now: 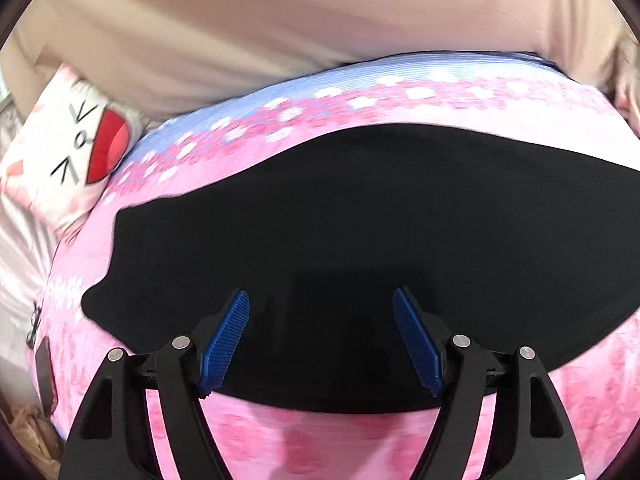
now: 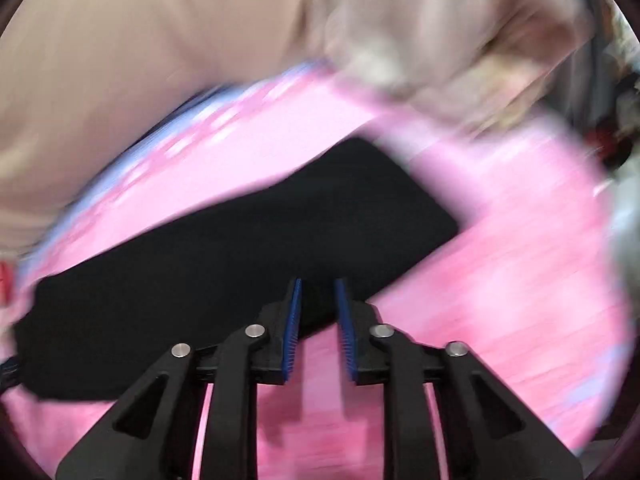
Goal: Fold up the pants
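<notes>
Black pants (image 1: pixel 340 220) lie flat as a wide dark slab on a pink flowered bedsheet (image 1: pixel 320 432). My left gripper (image 1: pixel 321 294) hangs over their near edge, its blue pads (image 1: pixel 224 344) wide apart and empty. In the blurred right wrist view the pants (image 2: pixel 240 240) run from lower left to a squared end at upper right. My right gripper (image 2: pixel 318 281) is over their near edge. Its blue pads (image 2: pixel 292 332) stand a narrow gap apart with nothing between them.
A white cushion with a red mouth print (image 1: pixel 68 148) sits at the sheet's far left corner. Beige fabric (image 1: pixel 280 20) rises behind the bed. A dark flat object (image 1: pixel 46 372) lies at the left edge. A pale crumpled cloth (image 2: pixel 420 40) lies beyond the sheet.
</notes>
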